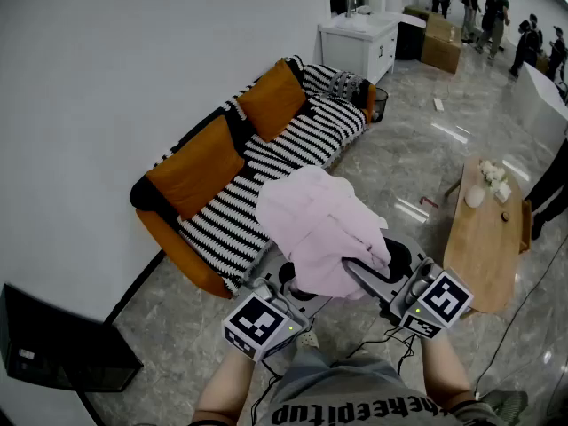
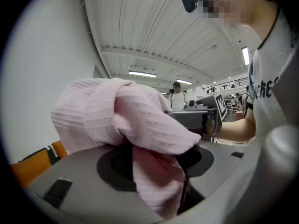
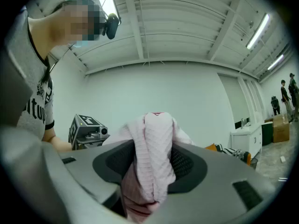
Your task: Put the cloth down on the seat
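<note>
A pink waffle-weave cloth hangs bunched in the air in front of the sofa, above the floor. My left gripper and my right gripper both hold it from below, close together. The left gripper view shows the cloth draped over and running down between the jaws of the left gripper. The right gripper view shows a fold of cloth pinched between the pads of the right gripper. The sofa seat has a black-and-white striped cover and lies beyond the cloth to the left.
Two orange cushions lean on the sofa back by the white wall. A wooden table with small items stands to the right. A white cabinet and several people are at the far end. A dark screen sits low left.
</note>
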`<state>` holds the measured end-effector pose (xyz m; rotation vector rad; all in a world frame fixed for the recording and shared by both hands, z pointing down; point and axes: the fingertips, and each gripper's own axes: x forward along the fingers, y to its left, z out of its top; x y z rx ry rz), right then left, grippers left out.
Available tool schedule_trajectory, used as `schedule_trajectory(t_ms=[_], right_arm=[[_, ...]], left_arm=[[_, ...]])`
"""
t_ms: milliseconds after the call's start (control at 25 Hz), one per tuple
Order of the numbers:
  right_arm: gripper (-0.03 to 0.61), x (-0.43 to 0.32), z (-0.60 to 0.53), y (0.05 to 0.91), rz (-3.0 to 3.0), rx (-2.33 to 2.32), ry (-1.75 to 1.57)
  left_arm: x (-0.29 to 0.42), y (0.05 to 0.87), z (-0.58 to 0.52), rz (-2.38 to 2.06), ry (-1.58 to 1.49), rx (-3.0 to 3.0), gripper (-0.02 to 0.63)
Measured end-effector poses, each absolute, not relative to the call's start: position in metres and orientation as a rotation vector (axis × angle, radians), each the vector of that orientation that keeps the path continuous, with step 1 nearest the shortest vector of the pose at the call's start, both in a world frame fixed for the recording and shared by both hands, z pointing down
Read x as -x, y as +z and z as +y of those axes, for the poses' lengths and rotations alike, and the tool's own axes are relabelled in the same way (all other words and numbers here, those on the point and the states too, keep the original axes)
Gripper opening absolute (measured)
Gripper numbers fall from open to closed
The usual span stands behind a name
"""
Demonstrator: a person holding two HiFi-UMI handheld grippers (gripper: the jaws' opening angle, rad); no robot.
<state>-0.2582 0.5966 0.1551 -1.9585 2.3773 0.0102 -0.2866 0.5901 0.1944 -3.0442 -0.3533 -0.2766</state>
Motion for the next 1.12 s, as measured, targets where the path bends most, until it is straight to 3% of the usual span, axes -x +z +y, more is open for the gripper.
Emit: schedule_trajectory(t_ms=[520,1120], right_arm=[[0.2,0.269,0.592,0.153,2.361,1.973,0.017],[0.212,0.288,0.517,0.146,2.334,2.008,0.033]], left_arm=[[0.297,0.192,0.585,-0.358,-0.28,3.033,0.255],[0.318,0.184,0.508,-0.387,-0.209,3.049,0.264]])
